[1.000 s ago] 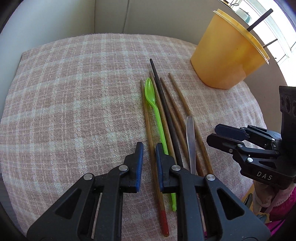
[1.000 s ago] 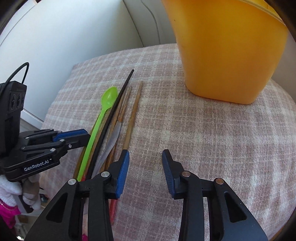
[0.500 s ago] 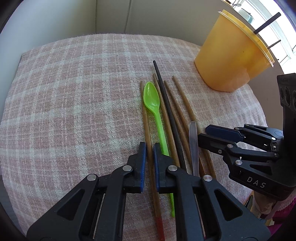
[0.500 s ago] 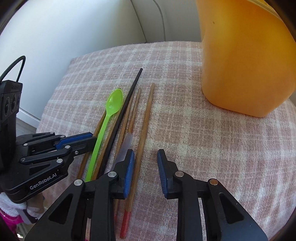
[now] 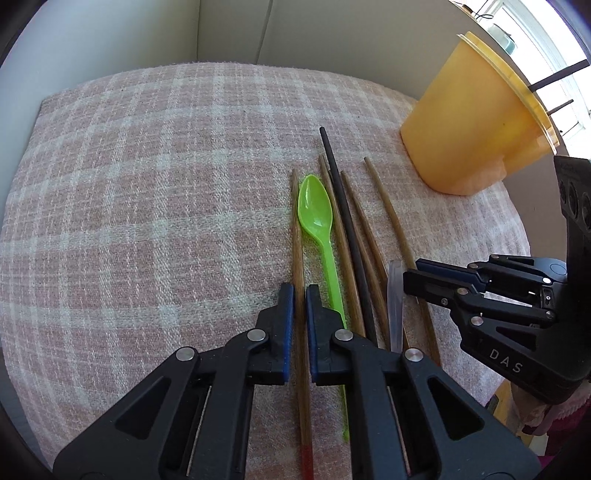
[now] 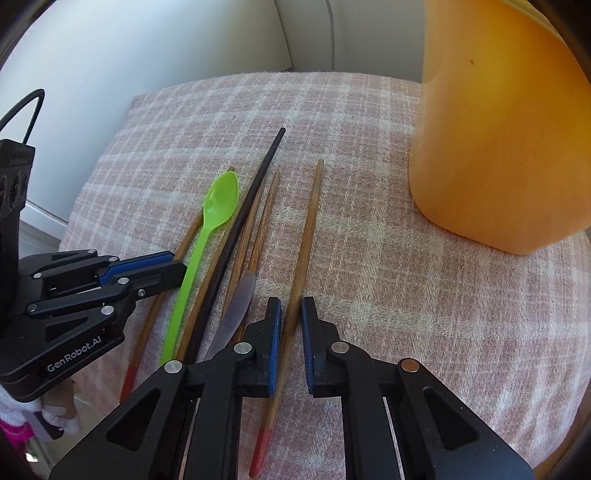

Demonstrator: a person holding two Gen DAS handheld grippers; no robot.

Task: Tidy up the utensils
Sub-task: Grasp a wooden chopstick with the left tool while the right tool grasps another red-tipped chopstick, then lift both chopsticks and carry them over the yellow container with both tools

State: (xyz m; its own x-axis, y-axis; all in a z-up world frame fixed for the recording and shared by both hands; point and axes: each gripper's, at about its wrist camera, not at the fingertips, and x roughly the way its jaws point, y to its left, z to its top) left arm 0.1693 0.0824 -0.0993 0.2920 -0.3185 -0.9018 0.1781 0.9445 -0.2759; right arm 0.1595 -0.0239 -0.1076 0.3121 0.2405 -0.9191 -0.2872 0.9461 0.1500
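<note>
Wooden chopstick (image 5: 297,258) pinched in my left gripper (image 5: 300,295); my right gripper (image 6: 291,314) is closing around the outermost chopstick (image 6: 306,236), pads not yet pressing. Green spoon (image 5: 316,214) lies between. All on pink plaid cloth (image 5: 147,206); orange container (image 5: 476,125) ahead-right, pale wall (image 5: 332,33) beyond.

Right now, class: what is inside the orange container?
Two dark sticks, likely chopsticks, poke above the orange container's rim in the left wrist view. Its opaque walls hide their lower ends and anything else inside.
</note>
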